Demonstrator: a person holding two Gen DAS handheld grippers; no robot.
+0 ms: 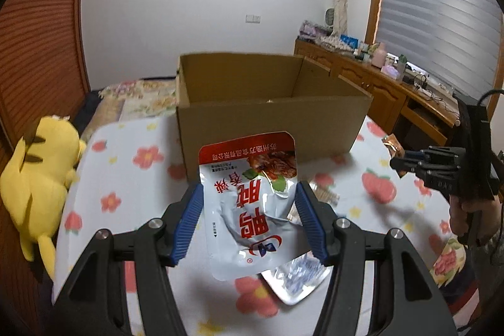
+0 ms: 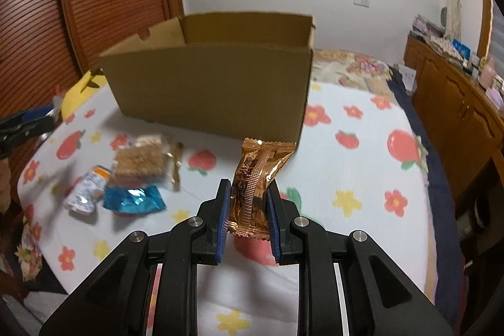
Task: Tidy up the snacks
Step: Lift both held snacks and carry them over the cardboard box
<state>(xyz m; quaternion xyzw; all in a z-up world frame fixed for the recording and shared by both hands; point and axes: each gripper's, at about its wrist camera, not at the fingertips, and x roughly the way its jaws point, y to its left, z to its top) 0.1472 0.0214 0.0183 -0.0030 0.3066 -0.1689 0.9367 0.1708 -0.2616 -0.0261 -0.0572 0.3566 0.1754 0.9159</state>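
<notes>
My left gripper (image 1: 249,188) is shut on a white and red snack pouch (image 1: 249,203), its blue pads pressing both sides, and holds it above the table. Right behind it stands an open cardboard box (image 1: 267,122). In the right wrist view my right gripper (image 2: 249,183) is shut on a bronze foil packet (image 2: 256,178), lifted in front of the same box (image 2: 208,84). The right gripper (image 1: 397,162) also shows at the right edge of the left wrist view with the bronze packet (image 1: 392,145) sticking out of its tips. What lies inside the box is hidden.
A fruit-and-flower tablecloth (image 2: 362,153) covers the table. Loose snacks lie at its left: a cracker pack (image 2: 141,161), a blue foil packet (image 2: 134,199), a white and orange pouch (image 2: 85,192). A silver packet (image 1: 293,279) lies under the left gripper. A yellow plush toy (image 1: 37,178) sits beside the table.
</notes>
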